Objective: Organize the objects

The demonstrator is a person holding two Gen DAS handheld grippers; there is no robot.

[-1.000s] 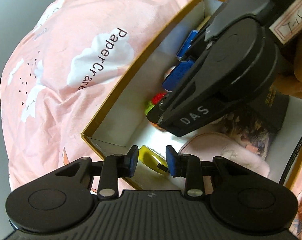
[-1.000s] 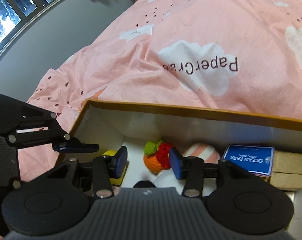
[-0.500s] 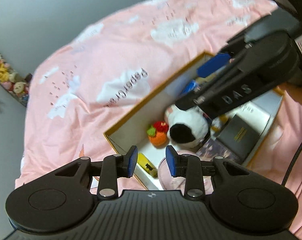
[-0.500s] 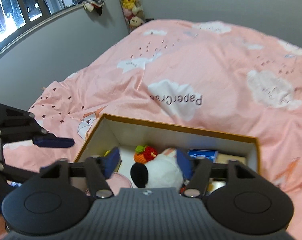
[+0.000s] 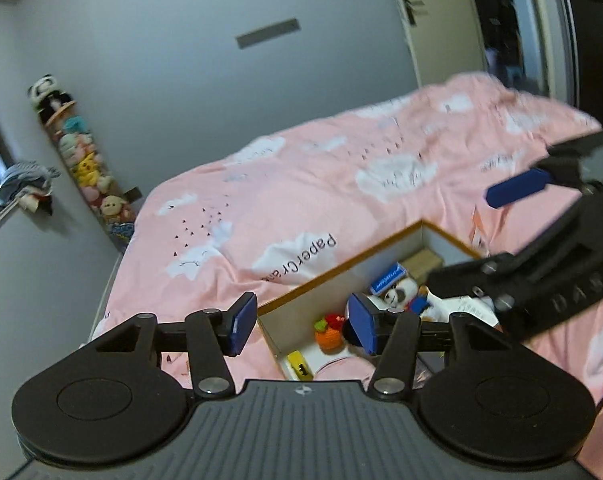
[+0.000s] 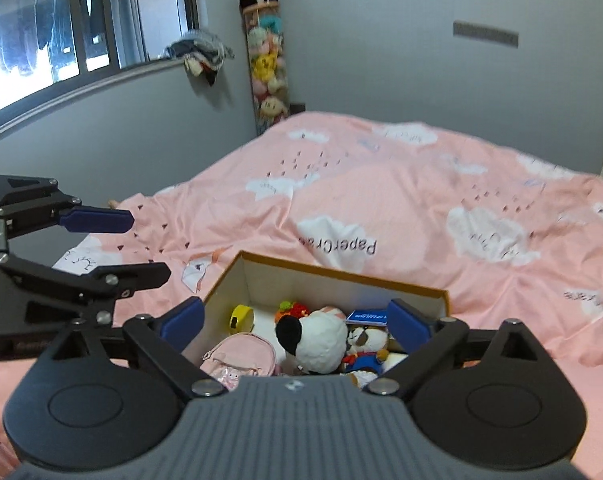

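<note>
Cardboard box (image 6: 341, 280) of toys below both grippers. Left gripper (image 5: 301, 322) and right gripper (image 6: 297, 320) just spread wide, holding nothing.

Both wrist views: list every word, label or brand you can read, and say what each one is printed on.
"PaperCrane": on a white cloud of the pink duvet, upside down, at; its end is creased.
"DAS": on the right gripper's body, upside down, at.
Blue card in the box: white lettering too small to read.
Grey wall plate: no legible text.
</note>
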